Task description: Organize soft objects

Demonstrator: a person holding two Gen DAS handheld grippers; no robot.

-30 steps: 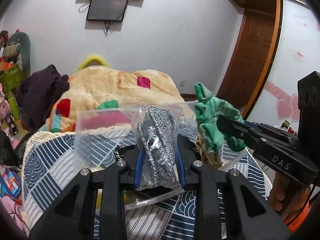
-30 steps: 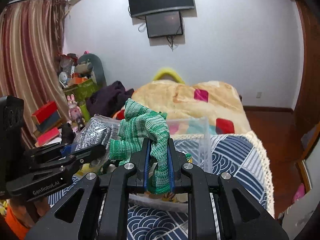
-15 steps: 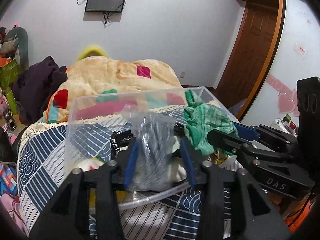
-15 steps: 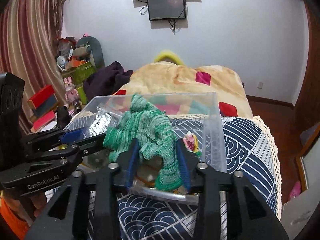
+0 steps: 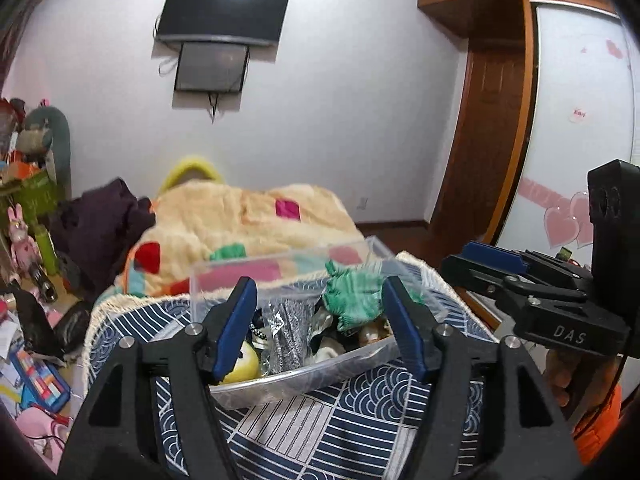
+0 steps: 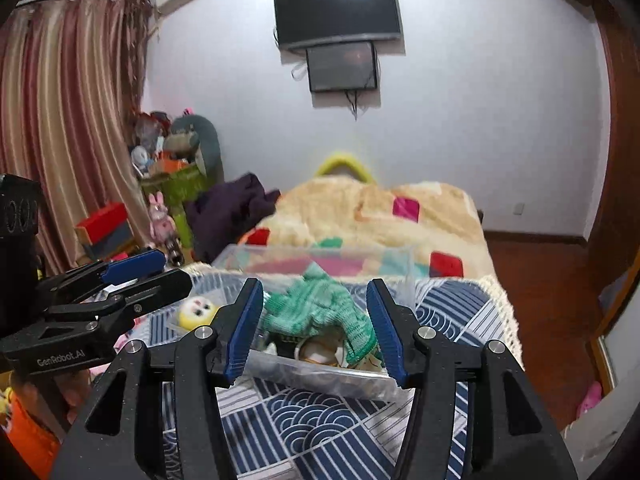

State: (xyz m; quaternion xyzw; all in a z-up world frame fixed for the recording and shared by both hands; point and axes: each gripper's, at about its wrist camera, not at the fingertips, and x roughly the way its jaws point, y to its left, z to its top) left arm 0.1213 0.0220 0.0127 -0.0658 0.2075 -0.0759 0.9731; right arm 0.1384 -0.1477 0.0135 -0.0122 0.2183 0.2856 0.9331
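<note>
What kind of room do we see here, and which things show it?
Most likely a bedroom in a home: a bed with a fleece blanket, a television on the wall, and striped curtains beside a pile of toys.

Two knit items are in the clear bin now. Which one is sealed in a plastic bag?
The grey-speckled knit bundle, left of middle in the clear bin in the left wrist view. Its wrap shines; the green knit piece beside it lies bare.
</note>
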